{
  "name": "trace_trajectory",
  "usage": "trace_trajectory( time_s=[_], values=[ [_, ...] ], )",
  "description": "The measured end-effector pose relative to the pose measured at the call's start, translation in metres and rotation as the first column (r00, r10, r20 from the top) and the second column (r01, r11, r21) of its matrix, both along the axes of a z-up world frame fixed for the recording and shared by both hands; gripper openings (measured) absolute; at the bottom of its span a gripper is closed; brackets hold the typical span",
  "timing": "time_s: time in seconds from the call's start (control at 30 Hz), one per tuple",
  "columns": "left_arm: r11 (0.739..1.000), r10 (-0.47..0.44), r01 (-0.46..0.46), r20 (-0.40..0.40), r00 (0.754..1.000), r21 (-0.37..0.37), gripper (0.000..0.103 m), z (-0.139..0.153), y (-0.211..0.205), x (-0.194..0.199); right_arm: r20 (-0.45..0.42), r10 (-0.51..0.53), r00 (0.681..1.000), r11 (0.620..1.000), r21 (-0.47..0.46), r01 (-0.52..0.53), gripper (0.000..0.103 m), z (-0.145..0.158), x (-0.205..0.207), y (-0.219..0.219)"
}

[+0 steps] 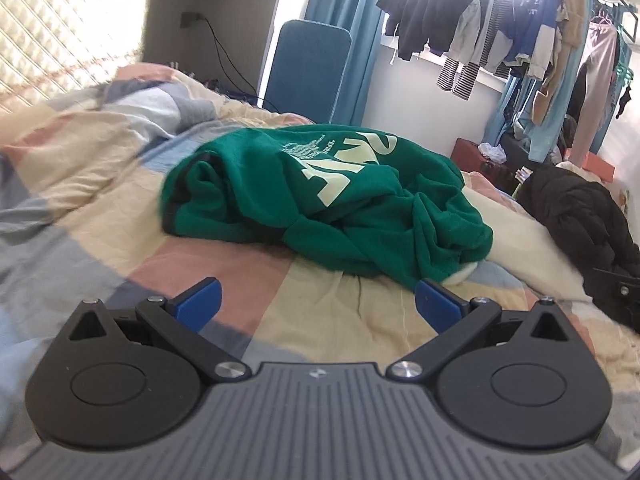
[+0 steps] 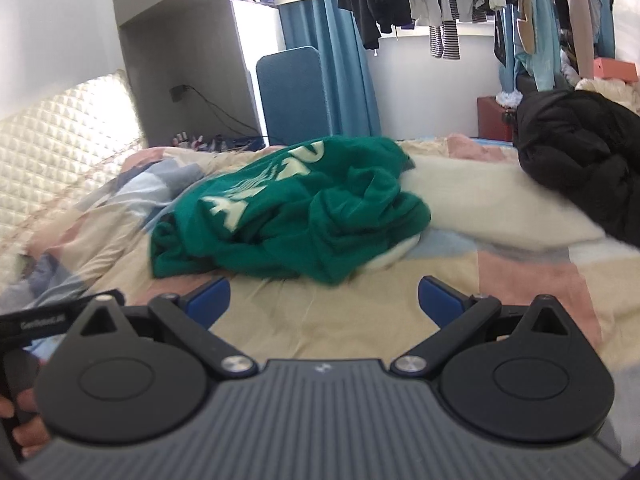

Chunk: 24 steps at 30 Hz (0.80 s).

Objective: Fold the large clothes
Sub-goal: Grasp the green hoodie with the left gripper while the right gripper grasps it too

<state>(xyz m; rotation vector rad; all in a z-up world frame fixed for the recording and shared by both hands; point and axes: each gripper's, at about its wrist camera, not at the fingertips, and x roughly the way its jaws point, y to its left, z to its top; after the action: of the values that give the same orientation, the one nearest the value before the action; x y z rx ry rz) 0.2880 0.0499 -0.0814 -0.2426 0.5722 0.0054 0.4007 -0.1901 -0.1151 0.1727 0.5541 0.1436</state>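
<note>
A green sweatshirt with pale lettering lies crumpled in a heap on the patchwork bed cover. It also shows in the right wrist view. My left gripper is open and empty, just short of the heap's near edge. My right gripper is open and empty, also just in front of the heap. A cream garment lies partly under the sweatshirt to its right.
A black padded jacket lies at the bed's right side, also in the right wrist view. Clothes hang on a rack by the window. A quilted headboard stands at left. A blue panel stands behind the bed.
</note>
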Motion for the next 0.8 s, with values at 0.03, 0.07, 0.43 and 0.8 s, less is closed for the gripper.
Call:
trace_trajectory(
  time_s=[0.03,0.07,0.43,0.8],
  values=[
    [1.000,-0.002,0.002,-0.002,1.000,0.002,0.103,-0.007,0.000,0.016,0.001,-0.003,1.000,1.000,-0.003,0.003,0.102,-0.005,0.015,-0.002],
    [1.000,-0.005,0.005,-0.005,1.000,0.002,0.103,-0.015,0.000,0.032,0.002,-0.003,1.000,1.000,-0.004,0.003,0.102,-0.011,0.030,-0.003],
    [0.990,-0.030,0.022,-0.051,0.998,-0.139,0.103,-0.100,0.000,0.176,-0.058,-0.034,0.998,0.999,0.022,0.035,0.103,-0.103,0.177,-0.013],
    [0.949,0.050,-0.075,-0.088,0.995,-0.308,0.088,-0.147,-0.004,0.261,-0.019,-0.066,0.998,0.993,0.097,0.067,0.102,-0.129,0.267,-0.041]
  ],
)
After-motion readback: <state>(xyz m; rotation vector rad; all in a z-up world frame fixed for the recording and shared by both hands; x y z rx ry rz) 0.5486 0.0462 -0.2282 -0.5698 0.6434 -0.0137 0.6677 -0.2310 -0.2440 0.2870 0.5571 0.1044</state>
